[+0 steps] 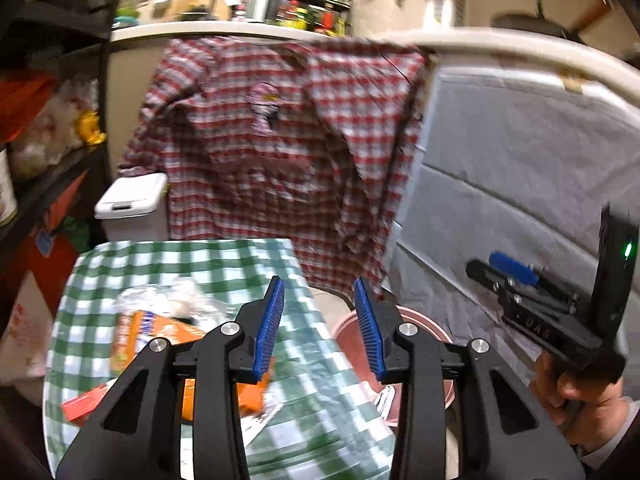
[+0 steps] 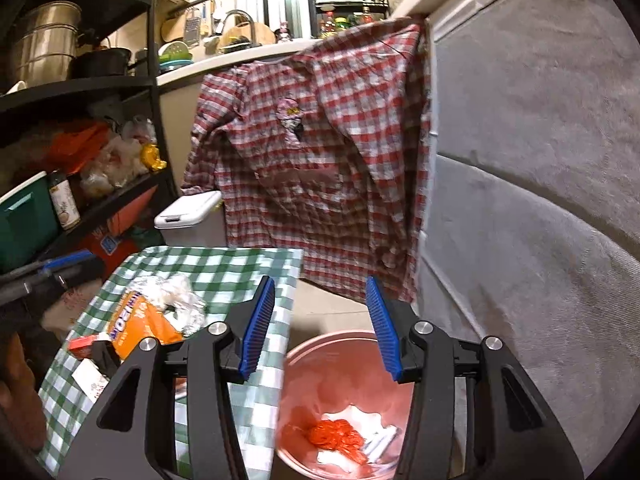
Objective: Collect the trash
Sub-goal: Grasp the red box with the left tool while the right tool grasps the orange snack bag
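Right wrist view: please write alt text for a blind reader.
The open right gripper holds nothing above a pink bucket with trash inside. More trash, including an orange bag, lies on the checked table at left.

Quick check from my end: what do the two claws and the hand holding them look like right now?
Both claws, left claw and right claw, have black angular linkage arms with silver round pivot bolts and ribbed blue finger pads. Seen from the side, the right unit carries a green indicator light. A dark sleeve over a light cuff shows at the wrist.

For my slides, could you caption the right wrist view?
Open right gripper above pink bucket holding trash, beside checked table.
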### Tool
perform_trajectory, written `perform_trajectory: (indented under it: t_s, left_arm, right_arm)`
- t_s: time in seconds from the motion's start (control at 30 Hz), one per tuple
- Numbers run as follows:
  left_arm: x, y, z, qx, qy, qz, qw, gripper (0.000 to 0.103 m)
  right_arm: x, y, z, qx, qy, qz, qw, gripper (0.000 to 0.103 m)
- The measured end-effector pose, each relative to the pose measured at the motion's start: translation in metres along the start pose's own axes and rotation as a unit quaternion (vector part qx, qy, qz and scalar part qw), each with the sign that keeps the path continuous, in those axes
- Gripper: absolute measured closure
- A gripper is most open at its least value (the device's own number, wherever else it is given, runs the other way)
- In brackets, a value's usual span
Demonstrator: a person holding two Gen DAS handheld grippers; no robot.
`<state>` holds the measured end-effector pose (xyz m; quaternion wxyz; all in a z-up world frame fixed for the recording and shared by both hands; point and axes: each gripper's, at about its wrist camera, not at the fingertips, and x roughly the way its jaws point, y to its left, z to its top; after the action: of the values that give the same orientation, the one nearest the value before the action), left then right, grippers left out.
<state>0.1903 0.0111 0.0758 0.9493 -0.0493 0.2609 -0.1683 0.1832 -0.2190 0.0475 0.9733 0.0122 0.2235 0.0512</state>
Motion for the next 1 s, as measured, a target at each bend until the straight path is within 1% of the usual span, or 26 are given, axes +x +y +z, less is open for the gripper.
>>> perform_trajectory:
  t_s: [0.03,0.07,0.13,0.23,0.3,0.37,0.47,0.5,0.57,0.67,0.77,0.8,0.9,0.93,1.0]
  left_arm:
    - [-0.005,0.007,0.003,-0.001,0.0,0.002,1.0,0.069]
    - [-0.013,0.017,0.008,0.002,-0.002,0.01,0.9999,0.071]
    - [-0.026,0.035,0.016,0.008,-0.007,0.025,0.9996,0.071]
    - [-0.052,0.063,0.026,0.038,-0.019,0.06,0.9973,0.071]
    - [-0.064,0.081,0.028,0.042,-0.03,0.072,0.996,0.071]
    - [-0.075,0.107,0.022,0.025,-0.04,0.088,0.995,0.071]
    - [-0.075,0.151,-0.001,-0.043,-0.04,0.103,0.993,0.071]
    - [-0.069,0.165,-0.012,-0.064,-0.023,0.106,0.992,0.075]
    - [-0.058,0.182,-0.025,-0.073,0.01,0.116,0.9906,0.076]
    - [-0.049,0.194,-0.038,-0.044,0.026,0.117,0.9918,0.076]
    - [-0.034,0.208,-0.048,-0.037,0.051,0.097,0.9933,0.076]
    - [-0.029,0.211,-0.05,-0.031,0.059,0.096,0.9932,0.076]
    - [-0.013,0.219,-0.067,-0.013,0.095,0.089,0.9914,0.076]
    - [-0.007,0.219,-0.073,-0.005,0.106,0.089,0.9903,0.076]
    - [-0.002,0.222,-0.083,0.007,0.124,0.087,0.9885,0.073]
  right_arm:
    - [0.0,0.003,0.0,-0.001,0.0,0.005,1.0,0.066]
    - [0.001,0.007,0.0,-0.002,0.001,0.011,1.0,0.068]
    - [0.003,0.019,-0.001,-0.01,0.001,0.024,1.0,0.074]
    - [0.005,0.034,-0.001,-0.016,0.001,0.046,0.999,0.078]
    - [0.008,0.043,-0.001,-0.016,0.003,0.061,0.998,0.08]
    - [0.012,0.052,-0.003,-0.016,0.009,0.076,0.997,0.081]
    - [0.023,0.068,-0.006,-0.02,0.021,0.099,0.995,0.081]
    - [0.028,0.075,-0.007,-0.025,0.026,0.107,0.994,0.081]
    - [0.035,0.087,-0.01,-0.034,0.034,0.122,0.991,0.081]
    - [0.049,0.106,-0.018,-0.055,0.048,0.143,0.987,0.081]
    - [0.067,0.121,-0.027,-0.064,0.071,0.161,0.982,0.081]
    - [0.075,0.127,-0.03,-0.067,0.081,0.167,0.98,0.081]
    - [0.096,0.138,-0.038,-0.074,0.104,0.174,0.976,0.08]
    - [0.104,0.14,-0.04,-0.075,0.11,0.174,0.976,0.078]
    - [0.119,0.144,-0.046,-0.072,0.127,0.179,0.973,0.075]
